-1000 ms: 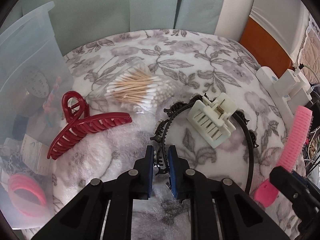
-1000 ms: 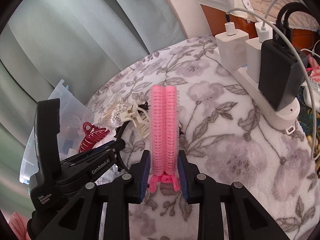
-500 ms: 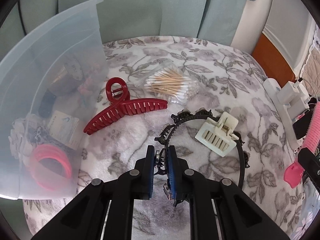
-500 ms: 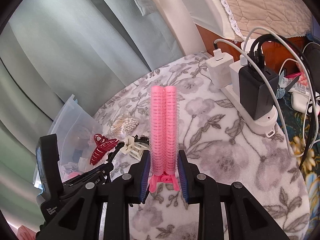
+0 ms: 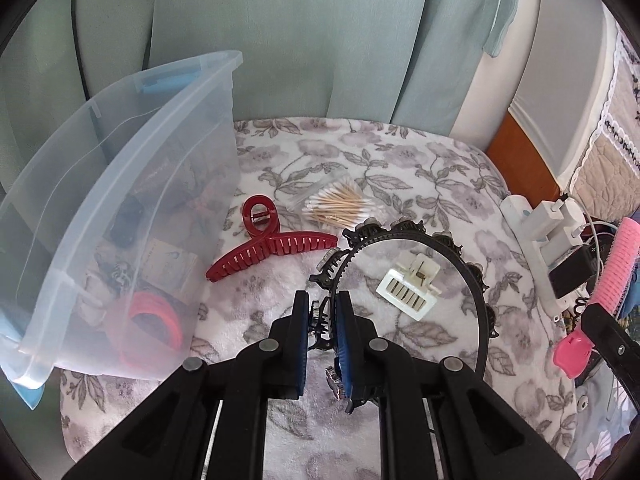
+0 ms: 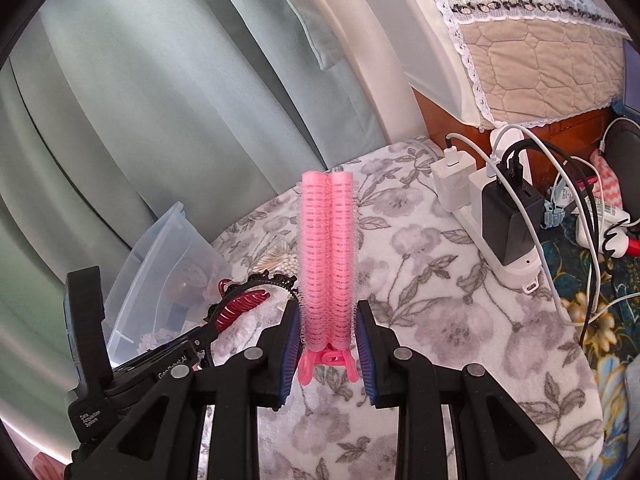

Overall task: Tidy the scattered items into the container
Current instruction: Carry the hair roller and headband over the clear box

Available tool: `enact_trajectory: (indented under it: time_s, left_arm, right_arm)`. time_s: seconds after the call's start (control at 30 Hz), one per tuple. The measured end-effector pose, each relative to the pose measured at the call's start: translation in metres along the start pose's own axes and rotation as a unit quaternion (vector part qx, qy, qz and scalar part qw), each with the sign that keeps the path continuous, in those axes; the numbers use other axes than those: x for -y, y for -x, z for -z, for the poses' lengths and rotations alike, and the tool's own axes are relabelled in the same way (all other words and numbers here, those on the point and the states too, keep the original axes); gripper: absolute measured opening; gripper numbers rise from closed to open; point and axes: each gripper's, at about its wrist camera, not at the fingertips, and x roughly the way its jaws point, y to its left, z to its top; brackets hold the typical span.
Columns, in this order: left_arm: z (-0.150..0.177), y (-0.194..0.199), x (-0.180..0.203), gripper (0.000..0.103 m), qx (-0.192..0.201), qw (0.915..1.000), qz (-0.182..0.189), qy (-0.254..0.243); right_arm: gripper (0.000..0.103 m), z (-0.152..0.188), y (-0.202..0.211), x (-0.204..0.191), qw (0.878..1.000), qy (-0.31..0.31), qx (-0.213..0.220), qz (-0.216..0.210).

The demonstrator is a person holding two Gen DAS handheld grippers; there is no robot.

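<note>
Carrying two items at once is the step in hand, so each grip must hold until its item is over the bin. Nearest in the left view, the left tool [image 5: 322, 320] is pressed tight on one end of the black headband [image 5: 448, 248], whose arc swings out toward 1 o'clock above the floral blanket [image 5: 420, 168]. That long free end will probably sway, so I would move slowly and bring it in over the rim first. In the right view, the right tool [image 6: 328, 340] pinches the pink roller clip [image 6: 327, 256] near its base, the rollers pointing to 12 o'clock. Below the headband's arc on the blanket lies the cream clip [image 5: 410, 286], and at 11 o'clock the red claw clip [image 5: 272, 248], with the cotton swabs [image 5: 340, 206] beyond it. Those three are yet to be tidied. Farther left, at 10 o'clock, stands the clear bin [image 5: 120, 208], already holding several things; let go only once well inside its wall.
</note>
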Motion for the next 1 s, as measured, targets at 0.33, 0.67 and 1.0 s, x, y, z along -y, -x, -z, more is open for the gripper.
enact_trajectory:
  time_s: [0.33,0.67,1.0]
  left_arm:
    - [-0.011,0.048,0.001,0.013,0.052,0.9985,0.018,0.006]
    - [-0.023,0.099,-0.027,0.013,0.103,0.9930,0.039,0.042]
    - [-0.027,0.138,-0.080,0.013,0.151,0.9825,0.045,0.099]
  right_arm:
    - [0.029,-0.004,0.028,-0.018,0.999,0.012,0.029,-0.009]
    - [0.029,-0.017,0.056,-0.052,0.997,0.036,0.062,-0.031]
    - [0.029,-0.024,0.070,-0.110,0.991,0.086,0.079,-0.061]
